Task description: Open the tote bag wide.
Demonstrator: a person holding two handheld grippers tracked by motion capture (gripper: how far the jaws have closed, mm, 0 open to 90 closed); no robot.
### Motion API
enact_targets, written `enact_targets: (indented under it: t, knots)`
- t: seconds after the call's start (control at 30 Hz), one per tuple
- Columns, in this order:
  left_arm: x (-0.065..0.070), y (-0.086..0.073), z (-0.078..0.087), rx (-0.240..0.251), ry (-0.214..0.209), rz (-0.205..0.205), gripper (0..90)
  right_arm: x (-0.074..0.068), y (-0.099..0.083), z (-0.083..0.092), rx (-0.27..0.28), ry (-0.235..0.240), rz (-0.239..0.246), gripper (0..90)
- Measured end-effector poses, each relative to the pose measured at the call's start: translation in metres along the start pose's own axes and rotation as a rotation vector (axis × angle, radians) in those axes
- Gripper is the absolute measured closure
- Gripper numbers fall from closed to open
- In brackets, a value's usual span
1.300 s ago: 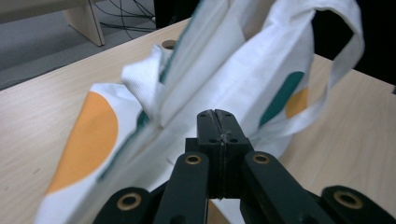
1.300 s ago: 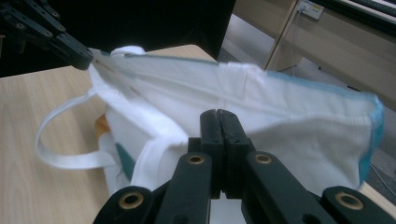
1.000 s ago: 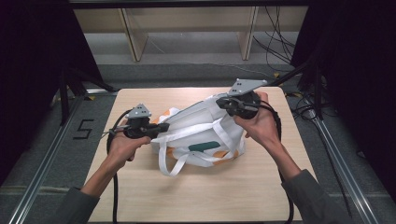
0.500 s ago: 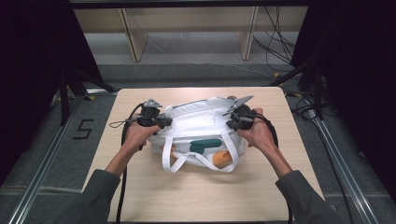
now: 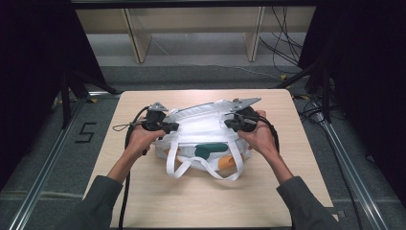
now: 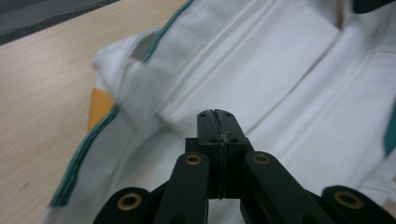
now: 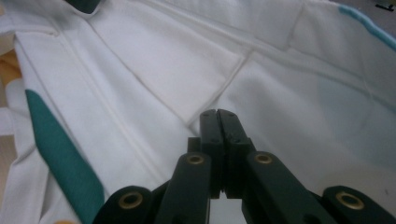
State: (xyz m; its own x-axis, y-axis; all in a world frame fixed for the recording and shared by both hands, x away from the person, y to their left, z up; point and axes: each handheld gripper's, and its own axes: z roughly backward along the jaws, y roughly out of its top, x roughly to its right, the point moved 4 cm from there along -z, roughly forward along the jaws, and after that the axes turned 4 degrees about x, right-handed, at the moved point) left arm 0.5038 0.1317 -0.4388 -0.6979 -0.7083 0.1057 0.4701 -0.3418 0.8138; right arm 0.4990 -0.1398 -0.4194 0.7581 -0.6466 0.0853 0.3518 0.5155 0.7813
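A white cloth bag [image 5: 201, 129] with green and orange print lies flat on the wooden table [image 5: 201, 206], its two white handles [image 5: 206, 168] looped toward the near edge. My left gripper [image 5: 173, 127] rests at the bag's left end, jaws shut, tips over the white cloth. My right gripper [image 5: 229, 122] sits at the bag's right end, also shut. In the left gripper view the closed jaws [image 6: 215, 114] lie on folded cloth [image 6: 289, 70] with nothing seen between them. In the right gripper view the closed jaws [image 7: 218, 113] point across a stitched panel of the bag [image 7: 163, 60].
Bare tabletop surrounds the bag, widest toward the near edge. Beyond the far edge stand pale shelf legs [image 5: 136, 38]. Cables [image 5: 282, 43] trail on the floor at the right. A "5" mark [image 5: 86, 132] is on the floor at the left, beside a metal rail.
Both hands have come down and the bag, raised at its right end before, now lies flatter on the table. The left hand shifted right, closer to the bag.
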Motion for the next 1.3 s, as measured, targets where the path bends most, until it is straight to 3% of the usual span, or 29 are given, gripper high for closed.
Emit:
enact_targets:
  t: [0.03,0.1,0.17,0.23,0.3,0.37,0.4,0.43,0.47,0.5,0.53,0.57,0.6,0.63,0.67,0.7,0.77,0.83,0.87,0.9,1.0,1.03,1.07,1.13,1.2,1.23,1.27,1.3]
  knots:
    - [0.011,0.005,0.001,0.007,-0.035,-0.029,89.5,0.0,0.002,-0.005,-0.014,-0.003,-0.001,90.0]
    - [0.019,0.008,-0.004,-0.009,-0.051,-0.054,89.4,-0.001,0.001,-0.013,-0.055,0.017,0.007,90.0]
    - [0.024,0.009,-0.012,-0.03,-0.071,-0.053,89.4,-0.006,-0.007,-0.019,-0.105,0.042,0.0,90.0]
    - [0.026,0.009,-0.019,-0.044,-0.068,-0.067,89.5,-0.013,-0.013,-0.017,-0.111,0.071,0.021,90.0]
    - [0.026,0.008,-0.036,-0.073,-0.075,-0.061,89.5,-0.024,-0.022,-0.007,-0.135,0.15,0.046,90.0]
    - [0.023,0.01,-0.048,-0.091,-0.041,-0.05,89.5,-0.036,-0.034,-0.003,-0.182,0.18,0.096,90.0]
    - [0.023,0.01,-0.048,-0.091,-0.041,-0.05,89.5,-0.036,-0.034,-0.003,-0.182,0.18,0.096,90.0]
    - [0.019,0.014,-0.056,-0.122,-0.013,-0.055,89.6,-0.052,-0.051,0.0,-0.231,0.206,0.124,90.0]
    - [0.019,0.014,-0.056,-0.122,-0.013,-0.055,89.6,-0.052,-0.051,0.0,-0.231,0.206,0.124,90.0]
    - [0.015,0.018,-0.063,-0.142,0.015,-0.067,89.6,-0.057,-0.057,0.0,-0.238,0.205,0.118,90.0]
    - [0.009,0.022,-0.069,-0.151,0.034,-0.048,89.7,-0.066,-0.067,0.002,-0.238,0.23,0.109,90.0]
    - [0.003,0.024,-0.075,-0.154,0.041,-0.028,89.7,-0.066,-0.07,0.001,-0.235,0.244,0.139,90.0]
    - [0.0,0.025,-0.078,-0.15,0.052,-0.004,89.7,-0.072,-0.077,0.002,-0.271,0.262,0.114,90.0]
    - [-0.003,0.025,-0.081,-0.15,0.054,0.017,89.7,-0.073,-0.079,-0.001,-0.265,0.276,0.135,90.0]
    - [-0.002,0.026,-0.083,-0.146,0.064,0.015,89.7,-0.075,-0.082,0.0,-0.281,0.247,0.096,90.0]
    - [-0.002,0.026,-0.083,-0.146,0.064,0.015,89.7,-0.072,-0.08,-0.001,-0.261,0.26,0.123,90.0]
    - [0.004,0.03,-0.074,-0.135,0.071,-0.02,89.7,-0.069,-0.072,0.003,-0.226,0.255,0.128,90.0]
    - [0.01,0.031,-0.062,-0.118,0.046,-0.037,89.6,-0.061,-0.053,0.013,-0.142,0.217,0.13,90.0]
    - [0.01,0.031,-0.062,-0.118,0.046,-0.037,89.6,-0.057,-0.043,0.018,-0.098,0.193,0.106,90.0]
    - [0.017,0.03,-0.052,-0.1,0.009,-0.044,89.6,-0.052,-0.032,0.021,-0.058,0.178,0.104,90.0]
    - [0.027,0.025,-0.043,-0.093,-0.023,-0.071,89.5,-0.041,-0.004,0.017,0.009,0.141,0.113,90.0]
    - [0.027,0.025,-0.043,-0.093,-0.023,-0.071,89.5,-0.041,-0.004,0.017,0.009,0.141,0.113,90.0]
    - [0.03,0.017,-0.04,-0.112,-0.035,-0.085,89.4,-0.036,0.006,0.003,-0.004,0.12,0.117,90.0]
    - [0.03,0.006,-0.04,-0.14,-0.044,-0.087,89.2,-0.035,0.009,-0.014,-0.064,0.107,0.121,90.0]
    - [0.029,-0.005,-0.037,-0.212,-0.066,-0.132,89.2,-0.032,0.008,-0.031,-0.118,0.092,0.172,90.0]
    - [0.029,-0.005,-0.037,-0.212,-0.066,-0.132,89.3,-0.027,0.006,-0.04,-0.137,0.061,0.21,90.0]
    - [0.032,-0.013,-0.035,-0.246,-0.081,-0.144,89.3,-0.027,0.006,-0.04,-0.137,0.061,0.21,90.0]
    - [0.033,-0.019,-0.031,-0.259,-0.096,-0.166,89.4,-0.021,0.005,-0.048,-0.172,0.053,0.195,90.0]
